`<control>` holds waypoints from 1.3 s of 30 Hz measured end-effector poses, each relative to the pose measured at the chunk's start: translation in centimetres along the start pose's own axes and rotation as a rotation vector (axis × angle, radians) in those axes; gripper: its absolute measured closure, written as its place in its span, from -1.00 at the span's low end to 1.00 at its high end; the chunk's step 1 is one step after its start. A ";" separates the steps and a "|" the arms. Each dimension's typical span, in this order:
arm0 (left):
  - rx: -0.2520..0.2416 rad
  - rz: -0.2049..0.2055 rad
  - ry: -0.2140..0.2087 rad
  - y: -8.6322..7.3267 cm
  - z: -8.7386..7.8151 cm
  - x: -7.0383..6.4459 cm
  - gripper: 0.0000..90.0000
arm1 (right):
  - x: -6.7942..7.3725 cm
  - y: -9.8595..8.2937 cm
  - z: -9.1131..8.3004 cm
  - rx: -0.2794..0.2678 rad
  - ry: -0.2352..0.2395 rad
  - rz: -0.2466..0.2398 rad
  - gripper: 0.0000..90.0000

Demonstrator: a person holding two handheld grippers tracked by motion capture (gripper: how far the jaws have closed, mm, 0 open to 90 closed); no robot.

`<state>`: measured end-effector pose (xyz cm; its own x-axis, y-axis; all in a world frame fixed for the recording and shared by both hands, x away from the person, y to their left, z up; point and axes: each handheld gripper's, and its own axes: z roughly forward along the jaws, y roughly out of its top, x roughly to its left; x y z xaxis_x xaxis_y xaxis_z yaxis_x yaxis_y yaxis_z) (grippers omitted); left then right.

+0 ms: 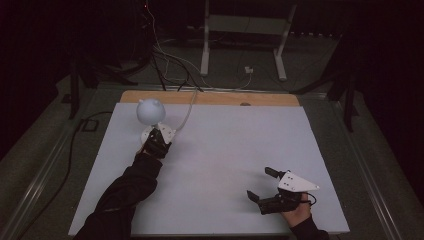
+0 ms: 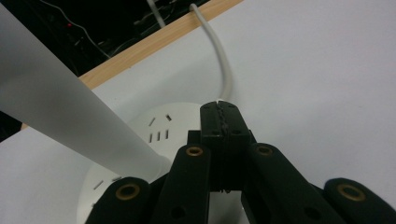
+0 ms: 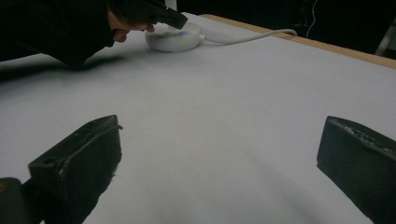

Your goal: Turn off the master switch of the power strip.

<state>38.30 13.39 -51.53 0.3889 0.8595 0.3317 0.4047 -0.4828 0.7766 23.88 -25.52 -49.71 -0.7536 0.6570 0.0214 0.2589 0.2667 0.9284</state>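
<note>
Left tongs (image 2: 219,122), pressed together over the lamp base (image 2: 140,154), seem poised to press its switch; right tongs (image 1: 266,184) rest apart on the desk (image 1: 225,150).

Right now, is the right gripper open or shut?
Open. The right gripper has its jaws far apart, with bare white table between them and nothing held.

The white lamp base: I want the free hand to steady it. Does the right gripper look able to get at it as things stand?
Probably yes. The right gripper is open and bare table lies between it and the lamp base. The left gripper sits shut over the base's near side, so its cable side looks freer.
</note>
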 end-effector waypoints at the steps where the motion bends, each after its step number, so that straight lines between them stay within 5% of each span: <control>1: 0.005 0.005 0.009 0.0 0.1 0.0 1.00 | 0.0 0.0 0.0 0.003 0.000 -0.001 -1.00; 15: 0.027 0.033 0.028 -0.2 0.5 -0.2 1.00 | 0.0 0.0 0.0 0.005 0.003 -0.001 -1.00; 20: 0.025 0.018 -0.005 -0.4 0.6 0.1 1.00 | 0.1 0.0 0.0 0.006 0.004 -0.004 -1.00; 22: 0.028 0.043 0.005 -0.4 0.6 -0.1 1.00 | 0.0 0.0 0.0 0.007 0.005 -0.005 -1.00; 39: 0.054 0.051 -0.022 -0.1 0.6 0.3 1.00 | 0.2 0.0 0.2 0.017 0.009 -0.011 -1.00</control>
<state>38.85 13.62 -51.84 0.4282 0.8297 0.3582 0.4272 -0.5351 0.7288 23.88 -25.23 -49.81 -0.7616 0.6479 0.0148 0.2609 0.2857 0.9221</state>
